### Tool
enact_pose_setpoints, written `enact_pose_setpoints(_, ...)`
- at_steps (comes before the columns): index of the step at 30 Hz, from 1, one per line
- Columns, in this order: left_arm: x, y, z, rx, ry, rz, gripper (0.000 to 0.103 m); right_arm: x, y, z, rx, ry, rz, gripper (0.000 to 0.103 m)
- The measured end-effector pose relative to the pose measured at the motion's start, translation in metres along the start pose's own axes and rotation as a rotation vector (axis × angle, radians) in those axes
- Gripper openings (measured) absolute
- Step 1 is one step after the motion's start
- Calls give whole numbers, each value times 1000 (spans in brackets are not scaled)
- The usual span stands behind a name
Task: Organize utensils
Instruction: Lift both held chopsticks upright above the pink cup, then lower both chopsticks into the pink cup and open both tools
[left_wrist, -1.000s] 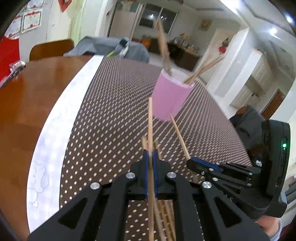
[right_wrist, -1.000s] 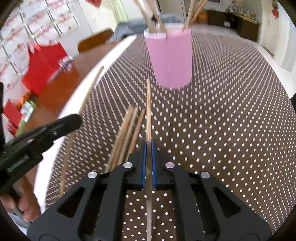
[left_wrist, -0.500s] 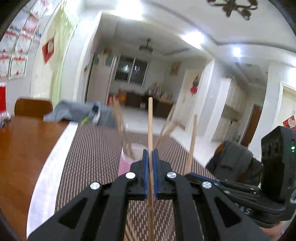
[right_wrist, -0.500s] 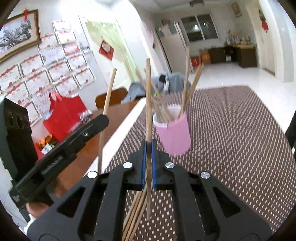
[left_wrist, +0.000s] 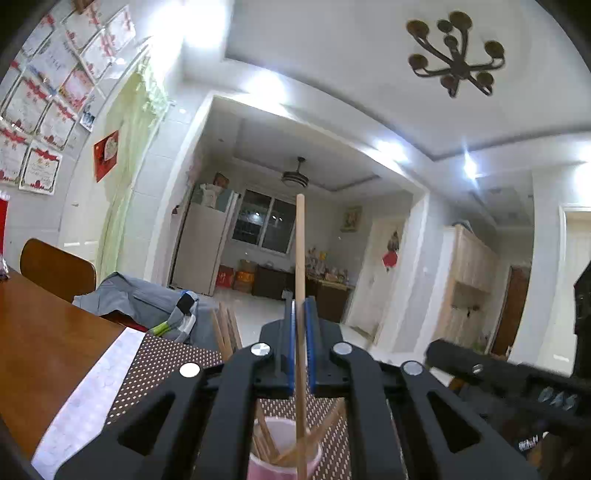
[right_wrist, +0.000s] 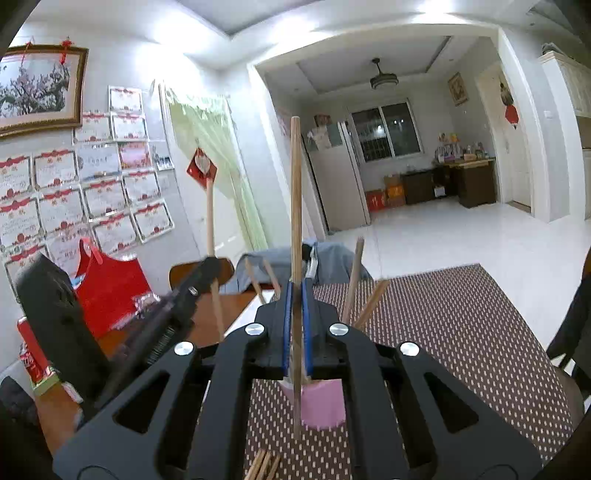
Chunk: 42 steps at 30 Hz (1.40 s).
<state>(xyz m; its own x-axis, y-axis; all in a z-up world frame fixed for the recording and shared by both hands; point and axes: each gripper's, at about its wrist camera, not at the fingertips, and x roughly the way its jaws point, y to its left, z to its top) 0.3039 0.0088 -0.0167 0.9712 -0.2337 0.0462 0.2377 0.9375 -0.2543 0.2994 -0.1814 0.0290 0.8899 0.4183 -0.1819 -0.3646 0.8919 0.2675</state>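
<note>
My left gripper (left_wrist: 300, 314) is shut on a wooden chopstick (left_wrist: 300, 251) that stands upright, its lower end over the pink cup (left_wrist: 284, 463) just below. The cup holds several chopsticks. My right gripper (right_wrist: 295, 291) is shut on another upright chopstick (right_wrist: 295, 192), with the pink cup (right_wrist: 323, 404) behind and below it. In the right wrist view the left gripper (right_wrist: 208, 267) shows at left with its chopstick (right_wrist: 209, 218) pointing up. The right gripper's black body (left_wrist: 498, 376) shows at the right of the left wrist view. Loose chopsticks (right_wrist: 264, 467) lie on the mat near me.
A brown dotted mat (right_wrist: 461, 332) covers the wooden table (left_wrist: 40, 332). A red bag (right_wrist: 107, 291) and a red can (right_wrist: 31, 350) stand at the table's left. A wooden chair (left_wrist: 55, 269) with grey clothing (left_wrist: 144, 302) sits behind the table.
Both grippers rose and tilted from pointing down at the mat to about level, each carrying its chopstick upright. The pink cup now sits low under the fingers instead of ahead.
</note>
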Motion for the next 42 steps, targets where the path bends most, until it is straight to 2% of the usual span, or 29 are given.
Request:
enact_pose_setpoints(7, 40, 7, -4, 12, -51, 57, 5, 14, -4, 9, -12, -87, -25, 6)
enact_pose_setpoints(12, 52, 2, -13, 51, -102, 86, 5, 21, -11, 4, -6, -144, -53, 6)
enact_pose_setpoints(17, 53, -4, -25, 84, -140, 106, 6, 32, -16, -4, 1, -123, -58, 6)
enact_pose_setpoints(26, 47, -5, -44, 109, -96, 132, 6, 38, -17, -16, -12, -83, -74, 6)
enact_pose_setpoints(30, 40, -3, -43, 98, -49, 122, 7, 35, -14, -22, -15, -71, -81, 6)
enact_pose_setpoints(33, 33, -3, -41, 104, -26, 125, 25, 34, -13, -25, -16, -68, -87, 6)
enact_pose_setpoints(39, 17, -1, -36, 113, 9, 141, 27, 30, -9, -32, -13, -59, -89, 6)
enact_pose_setpoints(42, 10, 2, -32, 113, 27, 158, 34, 29, -6, -34, -16, -52, -92, 6)
